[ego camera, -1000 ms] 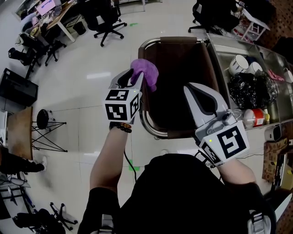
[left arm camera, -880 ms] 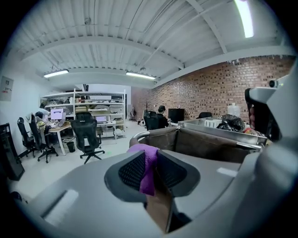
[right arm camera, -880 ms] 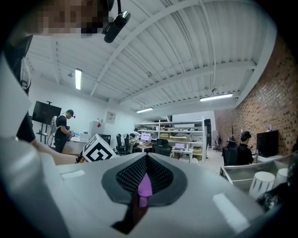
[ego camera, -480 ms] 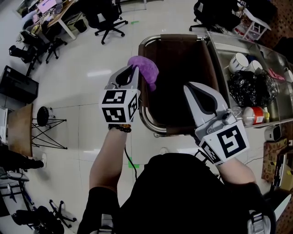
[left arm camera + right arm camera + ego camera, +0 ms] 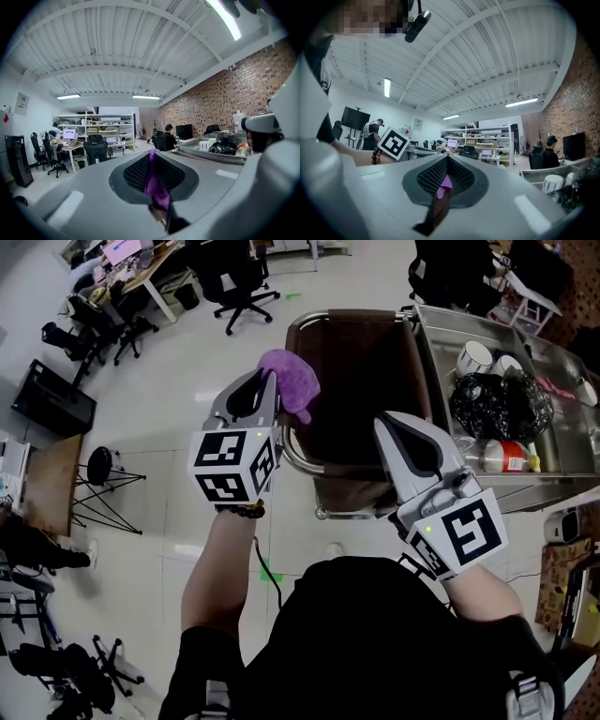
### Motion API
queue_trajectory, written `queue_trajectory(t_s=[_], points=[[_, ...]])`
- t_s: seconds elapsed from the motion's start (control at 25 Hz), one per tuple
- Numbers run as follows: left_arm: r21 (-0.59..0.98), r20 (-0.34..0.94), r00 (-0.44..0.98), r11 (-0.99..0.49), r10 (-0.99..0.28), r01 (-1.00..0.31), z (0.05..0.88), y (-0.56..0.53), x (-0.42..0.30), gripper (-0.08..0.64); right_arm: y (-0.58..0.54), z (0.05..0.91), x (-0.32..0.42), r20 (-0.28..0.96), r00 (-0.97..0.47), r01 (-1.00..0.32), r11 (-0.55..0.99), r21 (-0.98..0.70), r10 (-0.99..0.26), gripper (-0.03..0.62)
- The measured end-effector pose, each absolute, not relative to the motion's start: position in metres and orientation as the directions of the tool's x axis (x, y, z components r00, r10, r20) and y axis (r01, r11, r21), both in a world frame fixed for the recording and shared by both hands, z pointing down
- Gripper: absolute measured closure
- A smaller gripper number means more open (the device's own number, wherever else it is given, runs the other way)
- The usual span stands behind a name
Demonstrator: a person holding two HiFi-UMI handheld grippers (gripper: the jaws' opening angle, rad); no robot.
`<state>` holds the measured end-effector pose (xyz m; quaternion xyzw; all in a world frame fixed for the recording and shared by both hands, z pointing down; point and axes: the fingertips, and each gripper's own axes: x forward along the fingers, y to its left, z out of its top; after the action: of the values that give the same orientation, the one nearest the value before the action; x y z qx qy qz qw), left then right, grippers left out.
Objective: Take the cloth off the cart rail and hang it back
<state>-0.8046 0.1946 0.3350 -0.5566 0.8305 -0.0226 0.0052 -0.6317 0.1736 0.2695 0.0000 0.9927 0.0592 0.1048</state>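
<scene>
A purple cloth [image 5: 289, 381] hangs bunched from the tip of my left gripper [image 5: 272, 382], whose jaws are shut on it. It is held just above the left side of the cart's metal rail [image 5: 298, 457]. In the left gripper view, a strip of the cloth [image 5: 154, 183] is pinched in the slit of the left gripper [image 5: 151, 155]. My right gripper [image 5: 387, 424] hovers over the brown-lined cart's near right corner, shut and holding nothing. The right gripper [image 5: 447, 158] shows only a closed slit in its own view, with a bit of purple beyond it.
A steel tray cart [image 5: 553, 362] stands at the right with mugs [image 5: 473, 357], a black bag [image 5: 497, 404] and a red-labelled bottle [image 5: 506, 456]. Office chairs [image 5: 230, 277] and desks lie beyond on the white floor. A black stool [image 5: 98, 465] stands at the left.
My left gripper's jaws have closed on the purple cloth, which lay over the rail, and have drawn it up and slightly back. The right gripper has stayed where it was.
</scene>
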Motion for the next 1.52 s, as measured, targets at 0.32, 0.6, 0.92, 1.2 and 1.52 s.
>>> queue_trajectory(t_s=[0.32,0.6,0.92,1.2,1.52], points=[[-0.075,-0.078,-0.395,0.401,-0.915,-0.913,0.291,0.247,-0.697,0.528,0.212,0.262,-0.533,-0.233,-0.971,0.014,0.990,0.139,0.047,0.592],[-0.074,-0.111,-0.403,0.412,-0.908,-0.908,0.285,0.266,-0.617,0.528,0.224,0.273,-0.460,-0.232,-0.970,0.036,0.991,0.128,0.065,0.592],[-0.060,-0.132,-0.382,0.392,-0.915,-0.918,0.277,0.301,-0.550,0.528,0.258,0.277,-0.409,-0.219,-0.972,0.064,0.991,0.115,0.088,0.592],[-0.083,-0.135,-0.330,0.342,-0.934,-0.936,0.276,0.312,-0.505,0.528,0.280,0.272,-0.386,-0.222,-0.971,0.061,0.992,0.111,0.085,0.592],[-0.089,-0.130,-0.262,0.274,-0.956,-0.957,0.275,0.325,-0.488,0.528,0.304,0.262,-0.384,-0.228,-0.972,0.026,0.993,0.115,0.052,0.592]])
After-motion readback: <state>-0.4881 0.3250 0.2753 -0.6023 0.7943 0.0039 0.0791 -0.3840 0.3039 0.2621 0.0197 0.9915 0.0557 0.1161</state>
